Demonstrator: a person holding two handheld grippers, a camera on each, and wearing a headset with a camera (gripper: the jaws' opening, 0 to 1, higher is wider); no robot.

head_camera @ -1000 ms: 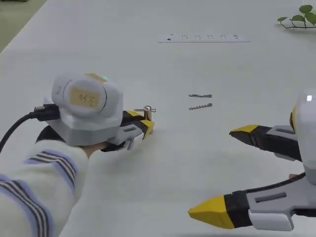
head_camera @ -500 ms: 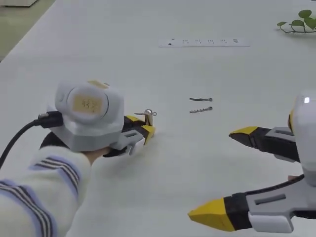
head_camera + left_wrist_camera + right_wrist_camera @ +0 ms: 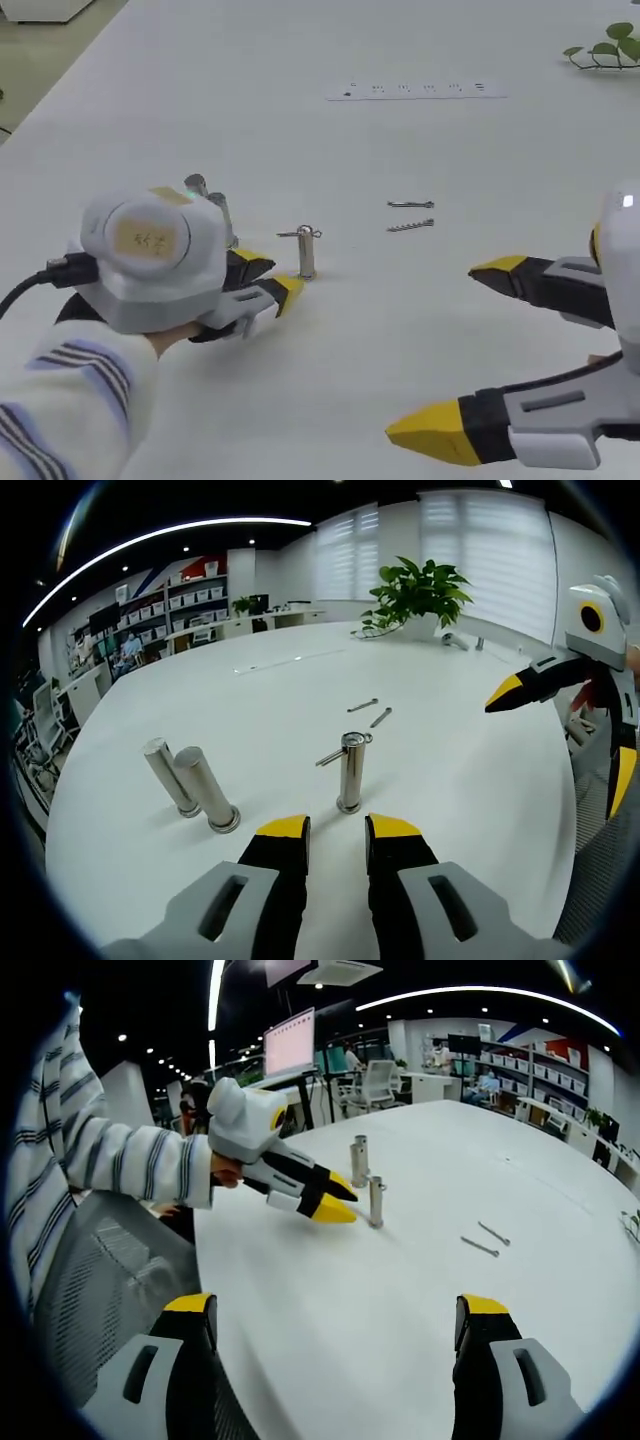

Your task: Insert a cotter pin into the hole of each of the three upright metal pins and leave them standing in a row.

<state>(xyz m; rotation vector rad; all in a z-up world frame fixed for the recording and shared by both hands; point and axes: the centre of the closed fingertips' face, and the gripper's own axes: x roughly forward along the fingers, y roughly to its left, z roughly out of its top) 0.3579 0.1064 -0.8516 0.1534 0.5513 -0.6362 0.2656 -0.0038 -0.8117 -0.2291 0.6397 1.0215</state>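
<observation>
A metal pin point(image 3: 306, 254) with a cotter pin through its top stands upright on the white table point(image 3: 330, 340), free of both grippers. My left gripper point(image 3: 268, 272) sits just left of it, jaws a little apart and empty; the left gripper view shows that pin point(image 3: 350, 771) right ahead of the left gripper point(image 3: 338, 830). Two bare pins point(image 3: 190, 784) stand close together further left, their tops point(image 3: 208, 195) peeking over the gripper body. Two loose cotter pins point(image 3: 411, 215) lie side by side beyond. My right gripper point(image 3: 440, 350) hangs wide open near the front right, empty point(image 3: 337, 1305).
A white power strip point(image 3: 415, 90) lies far back across the table. A potted plant point(image 3: 610, 42) sits at the back right corner. A striped sleeve point(image 3: 60, 400) holds the left gripper, with a black cable point(image 3: 25, 280) trailing off left.
My left gripper has let go of the pin with the cotter pin and drawn back to the left. That pin now stands alone. The right gripper has stayed put.
</observation>
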